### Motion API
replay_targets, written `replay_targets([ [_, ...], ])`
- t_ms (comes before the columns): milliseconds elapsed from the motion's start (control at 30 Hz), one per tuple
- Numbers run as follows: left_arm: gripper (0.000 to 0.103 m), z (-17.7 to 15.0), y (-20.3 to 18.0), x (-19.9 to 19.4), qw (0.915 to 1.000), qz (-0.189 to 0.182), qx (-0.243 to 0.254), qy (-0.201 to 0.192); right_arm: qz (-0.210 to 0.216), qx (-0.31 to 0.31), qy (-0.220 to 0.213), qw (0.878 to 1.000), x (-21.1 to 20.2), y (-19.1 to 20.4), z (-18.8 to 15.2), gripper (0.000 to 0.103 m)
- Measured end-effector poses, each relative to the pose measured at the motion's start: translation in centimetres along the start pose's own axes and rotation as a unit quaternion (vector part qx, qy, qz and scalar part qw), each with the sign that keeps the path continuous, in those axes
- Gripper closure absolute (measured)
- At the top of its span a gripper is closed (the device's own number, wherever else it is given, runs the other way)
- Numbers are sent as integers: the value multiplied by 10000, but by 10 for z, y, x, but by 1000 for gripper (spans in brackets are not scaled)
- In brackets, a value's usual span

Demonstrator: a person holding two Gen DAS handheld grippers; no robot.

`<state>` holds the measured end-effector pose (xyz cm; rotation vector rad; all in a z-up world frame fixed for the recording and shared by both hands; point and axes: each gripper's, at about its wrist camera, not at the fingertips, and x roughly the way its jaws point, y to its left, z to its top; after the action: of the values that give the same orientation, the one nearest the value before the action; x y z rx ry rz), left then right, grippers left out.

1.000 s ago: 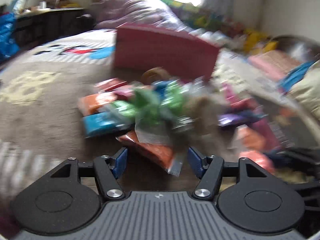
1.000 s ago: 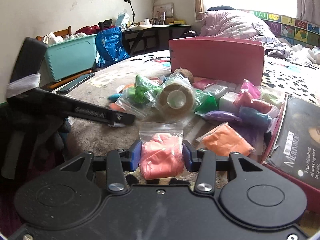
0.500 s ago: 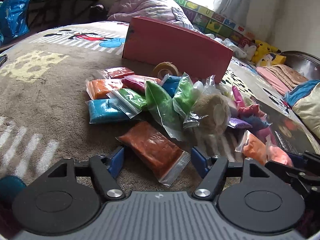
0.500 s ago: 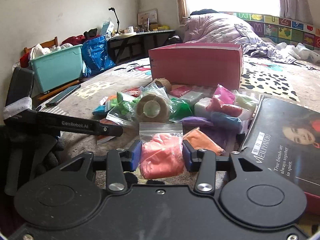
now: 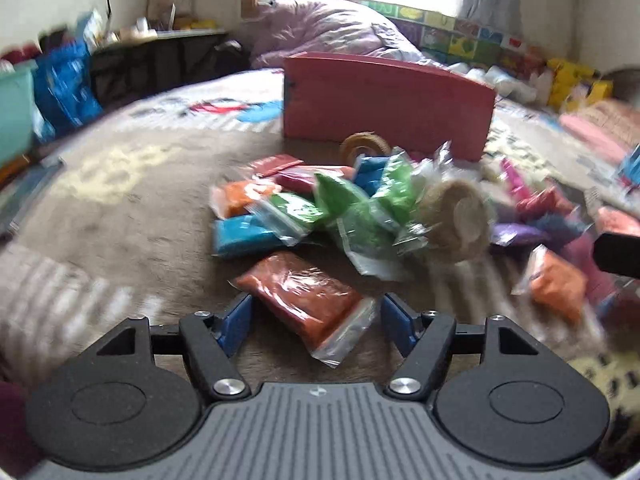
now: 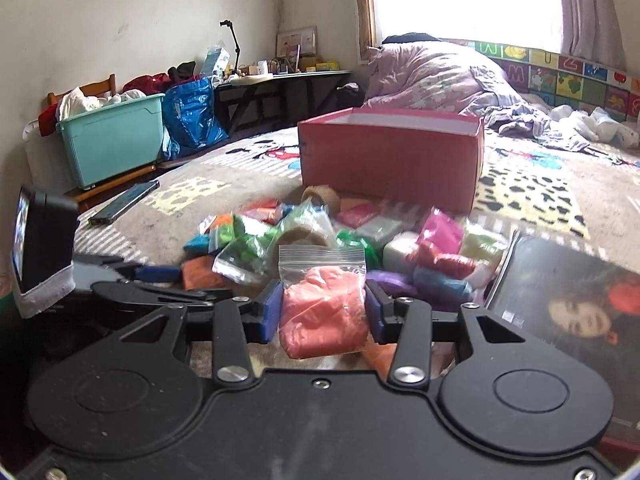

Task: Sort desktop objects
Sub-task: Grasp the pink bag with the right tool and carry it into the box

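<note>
Currently my right gripper (image 6: 323, 309) jaws clamp a coral clay bag (image 6: 323, 312); left gripper (image 5: 316, 322) jaws stand apart around an orange-red bag (image 5: 304, 294). Most bags remain piled on the rug (image 5: 132, 216) before the pink box (image 6: 390, 160).

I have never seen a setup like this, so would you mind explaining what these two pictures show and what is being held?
There is no robot here: a person holds a hand-held two-finger gripper in each hand, and each gripper carries a wide-angle camera looking forward along its fingers. One picture is from the left one, the other from the right.

Both look at a patterned rug strewn with small zip bags of coloured clay, rolls of tape and a dark book, with an open pink box behind the pile.

The right gripper is shut on a salmon-pink bag. The left gripper is open, its blue pads on either side of an orange-red bag that lies on the rug, not gripped.
</note>
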<state>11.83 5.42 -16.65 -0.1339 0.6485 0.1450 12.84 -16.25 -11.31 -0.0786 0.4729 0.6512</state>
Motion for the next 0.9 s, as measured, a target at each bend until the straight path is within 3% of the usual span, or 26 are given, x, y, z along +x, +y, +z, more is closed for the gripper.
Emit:
replay_targets([
  [300, 33, 7, 7, 8, 9996, 124, -256, -81, 45, -320, -92, 9994, 10, -3, 42, 61],
  [533, 57, 8, 14, 10, 9998, 193, -14, 19, 45, -215, -213, 9995, 23, -18, 85, 61],
  [733, 57, 10, 14, 11, 9999, 94, 77, 10, 63, -416, -157, 9990, 43, -25, 120, 61],
  [900, 63, 11, 16, 17, 9998, -133, 82, 101, 76, -180, -59, 9998, 68, -44, 155, 61],
])
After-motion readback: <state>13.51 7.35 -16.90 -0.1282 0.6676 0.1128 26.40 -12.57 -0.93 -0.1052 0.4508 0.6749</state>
